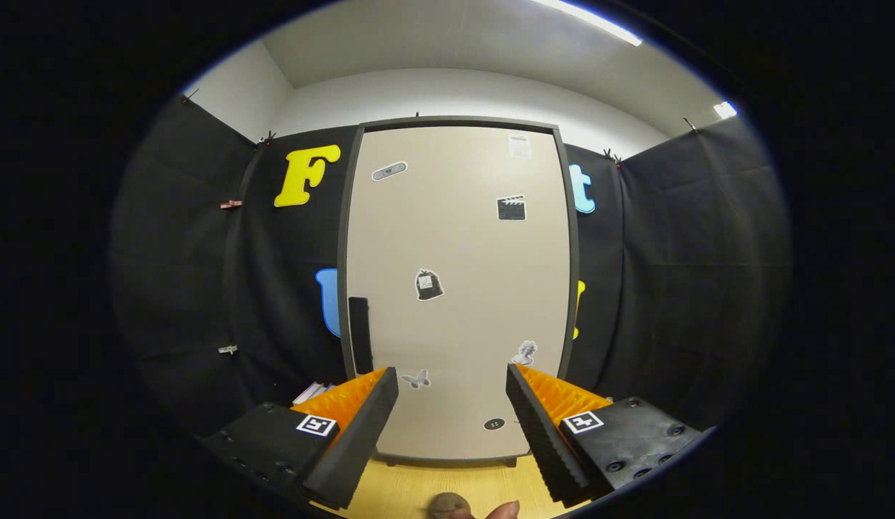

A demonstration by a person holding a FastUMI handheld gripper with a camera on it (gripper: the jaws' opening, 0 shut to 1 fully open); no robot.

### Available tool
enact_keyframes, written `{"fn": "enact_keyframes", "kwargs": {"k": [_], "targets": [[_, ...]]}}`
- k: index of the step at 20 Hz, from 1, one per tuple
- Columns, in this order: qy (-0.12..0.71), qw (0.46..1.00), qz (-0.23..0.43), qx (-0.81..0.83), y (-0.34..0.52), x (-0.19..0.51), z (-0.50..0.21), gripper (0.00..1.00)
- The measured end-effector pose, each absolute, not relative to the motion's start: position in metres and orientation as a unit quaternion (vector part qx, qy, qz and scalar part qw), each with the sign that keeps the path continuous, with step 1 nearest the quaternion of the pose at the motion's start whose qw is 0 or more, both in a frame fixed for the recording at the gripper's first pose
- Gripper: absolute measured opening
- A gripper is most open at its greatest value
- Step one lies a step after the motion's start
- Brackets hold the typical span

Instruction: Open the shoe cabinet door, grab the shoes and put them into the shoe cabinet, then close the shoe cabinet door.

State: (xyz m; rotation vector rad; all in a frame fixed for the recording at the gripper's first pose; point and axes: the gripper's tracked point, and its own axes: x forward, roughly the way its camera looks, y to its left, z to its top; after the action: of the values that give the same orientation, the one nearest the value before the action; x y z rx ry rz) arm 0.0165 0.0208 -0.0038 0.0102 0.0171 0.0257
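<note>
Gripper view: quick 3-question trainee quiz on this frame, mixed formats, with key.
1. True or false: the shoe cabinet door is shut.
2. Multiple choice: where is the door's dark handle? A) near the door's top edge B) along its side edge, just above one finger of the tool C) at the door's middle, beside the bag sticker
3. Fill in: the tool's fingers are ____ and hold nothing, with the lower part of the door between them.

Key: 1 true; 2 B; 3 open
</note>
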Motion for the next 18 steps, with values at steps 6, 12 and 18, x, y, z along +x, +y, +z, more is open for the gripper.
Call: {"fn": "enact_keyframes", "kwargs": {"k": [6, 12, 18], "targets": [[-0.006, 0.999, 0.046, 0.023, 0.075, 0.054, 0.000, 0.98], [-0.007, 0.998, 0.061, 0.026, 0.123, 0.110, -0.016, 0.98], [0.010, 0.998, 0.053, 0.016, 0.148, 0.168, -0.047, 0.96]]}}
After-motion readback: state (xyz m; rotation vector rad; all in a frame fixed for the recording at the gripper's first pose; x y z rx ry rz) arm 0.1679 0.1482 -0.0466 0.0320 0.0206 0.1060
